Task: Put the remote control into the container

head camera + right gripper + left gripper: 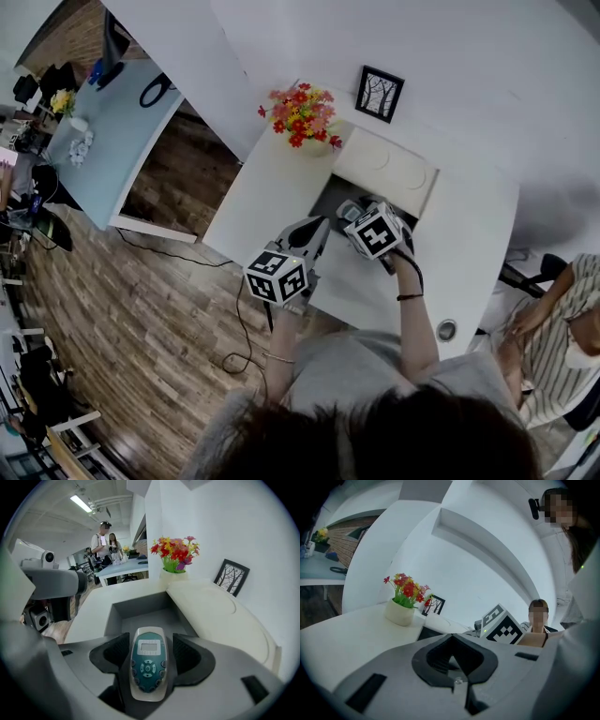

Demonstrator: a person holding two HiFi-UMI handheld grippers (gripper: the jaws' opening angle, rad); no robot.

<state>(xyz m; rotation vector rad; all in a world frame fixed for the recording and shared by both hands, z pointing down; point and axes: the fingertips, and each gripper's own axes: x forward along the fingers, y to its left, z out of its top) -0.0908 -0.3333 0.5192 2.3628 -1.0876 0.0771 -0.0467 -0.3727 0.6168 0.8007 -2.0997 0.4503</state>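
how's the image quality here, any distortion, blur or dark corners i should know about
Head view: strong fisheye bending, even bright light, the white table nearly washed out. Left gripper view: dark rounded corners, flower pot fairly sharp, mosaic patches laid over faces. Right gripper view: remote control crisp, ceiling light glaring at top left, dark corners too.

Head view looks down; both gripper views face the flowers (302, 114).
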